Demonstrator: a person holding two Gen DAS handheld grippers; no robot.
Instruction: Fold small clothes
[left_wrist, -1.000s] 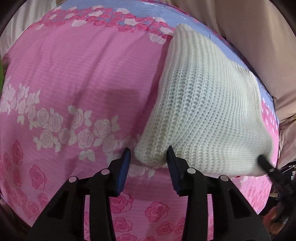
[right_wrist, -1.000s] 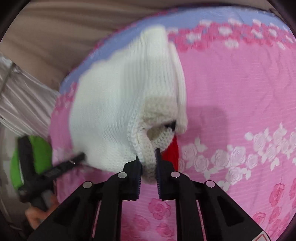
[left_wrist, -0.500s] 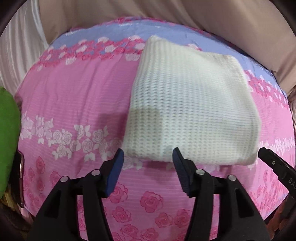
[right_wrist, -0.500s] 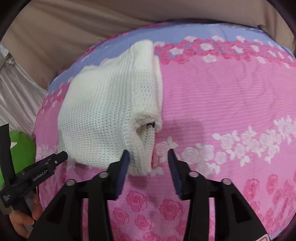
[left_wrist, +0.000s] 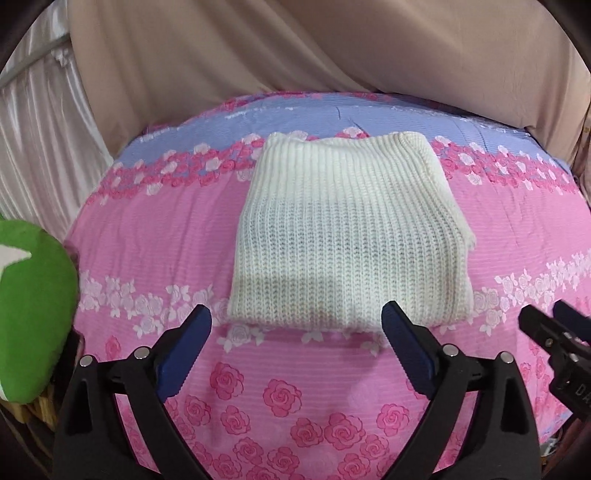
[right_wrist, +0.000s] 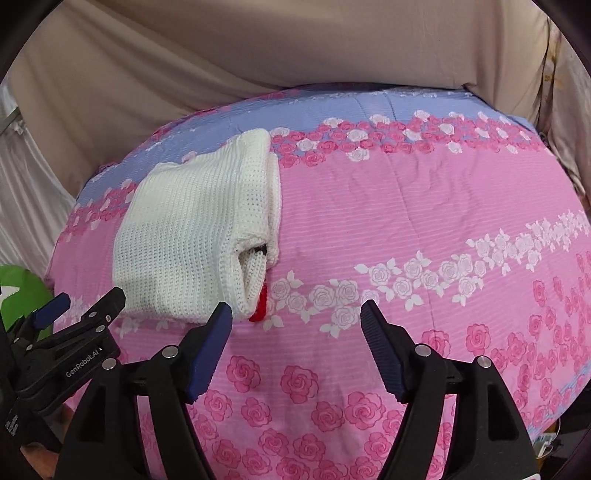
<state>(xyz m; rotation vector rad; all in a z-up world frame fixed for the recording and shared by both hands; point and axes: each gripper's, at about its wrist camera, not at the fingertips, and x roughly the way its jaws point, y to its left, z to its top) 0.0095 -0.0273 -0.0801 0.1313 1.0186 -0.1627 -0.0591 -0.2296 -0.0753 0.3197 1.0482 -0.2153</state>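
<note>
With both the left gripper and right gripper jaws just opened wide and empty, we back straight off so the folded white knit sweater stays neat on the bed.

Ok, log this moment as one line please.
stage: fold done | white knit garment folded on pink bedspread | left gripper open, empty | right gripper open, empty

I was working in a bedroom at home: a bed spread with a pink rose-print quilt banded in lilac, a beige drape hanging close behind it, a pale satin curtain and a green plush cushion at the bedside
</note>
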